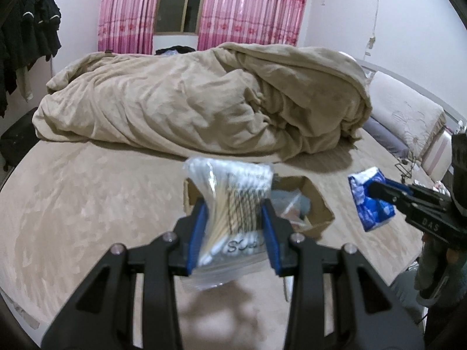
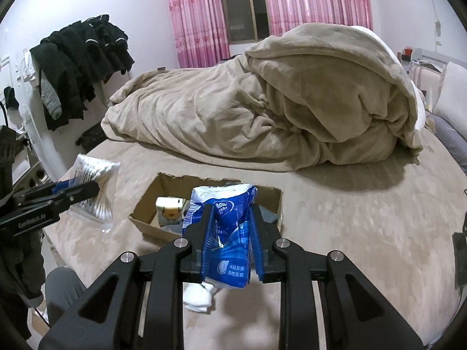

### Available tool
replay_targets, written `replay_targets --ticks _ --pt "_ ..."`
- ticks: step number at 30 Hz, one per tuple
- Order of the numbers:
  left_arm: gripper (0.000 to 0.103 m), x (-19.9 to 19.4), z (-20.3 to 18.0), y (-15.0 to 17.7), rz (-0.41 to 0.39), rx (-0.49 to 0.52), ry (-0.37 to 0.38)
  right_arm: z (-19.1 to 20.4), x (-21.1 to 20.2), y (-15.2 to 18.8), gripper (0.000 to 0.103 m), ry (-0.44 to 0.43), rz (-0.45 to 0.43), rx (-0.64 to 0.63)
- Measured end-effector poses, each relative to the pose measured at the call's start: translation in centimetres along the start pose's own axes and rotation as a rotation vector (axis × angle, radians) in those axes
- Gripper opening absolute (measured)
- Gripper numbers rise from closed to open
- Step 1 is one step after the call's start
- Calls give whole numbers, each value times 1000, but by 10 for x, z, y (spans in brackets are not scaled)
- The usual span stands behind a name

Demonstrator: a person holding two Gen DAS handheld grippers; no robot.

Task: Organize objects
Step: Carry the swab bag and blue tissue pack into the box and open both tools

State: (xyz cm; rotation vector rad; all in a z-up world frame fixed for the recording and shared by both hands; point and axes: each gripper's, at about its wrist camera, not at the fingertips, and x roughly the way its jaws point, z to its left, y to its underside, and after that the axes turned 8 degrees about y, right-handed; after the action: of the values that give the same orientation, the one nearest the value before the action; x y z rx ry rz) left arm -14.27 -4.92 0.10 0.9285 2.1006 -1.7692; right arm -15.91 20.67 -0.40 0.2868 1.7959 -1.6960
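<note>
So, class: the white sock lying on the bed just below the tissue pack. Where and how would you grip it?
Pinch the white sock across its bunched middle, coming straight down from above. It lies limp and flat on the bed, so no edge offers itself sideways. Both grippers are full now, so one must empty first.

"GenRobot.AI" on left gripper (image 2: 84,189); "DAS" on right gripper (image 1: 376,191).

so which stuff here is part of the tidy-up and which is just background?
In play:
- bag of cotton swabs, clamped in left gripper
- blue tissue pack, clamped in right gripper
- open cardboard box on the bed, some items already inside

Just lying about:
- bunched beige duvet
- pillows
- dark clothes hanging on wall
- pink curtains
</note>
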Motion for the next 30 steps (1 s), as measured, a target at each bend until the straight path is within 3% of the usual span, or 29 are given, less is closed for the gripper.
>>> replay_targets --ticks 12,30 --pt "38 55 25 -17 16 7 -19 -11 50 -11 25 30 26 13" --pt "38 136 45 -8 130 -32 12 -29 130 15 25 53 156 71"
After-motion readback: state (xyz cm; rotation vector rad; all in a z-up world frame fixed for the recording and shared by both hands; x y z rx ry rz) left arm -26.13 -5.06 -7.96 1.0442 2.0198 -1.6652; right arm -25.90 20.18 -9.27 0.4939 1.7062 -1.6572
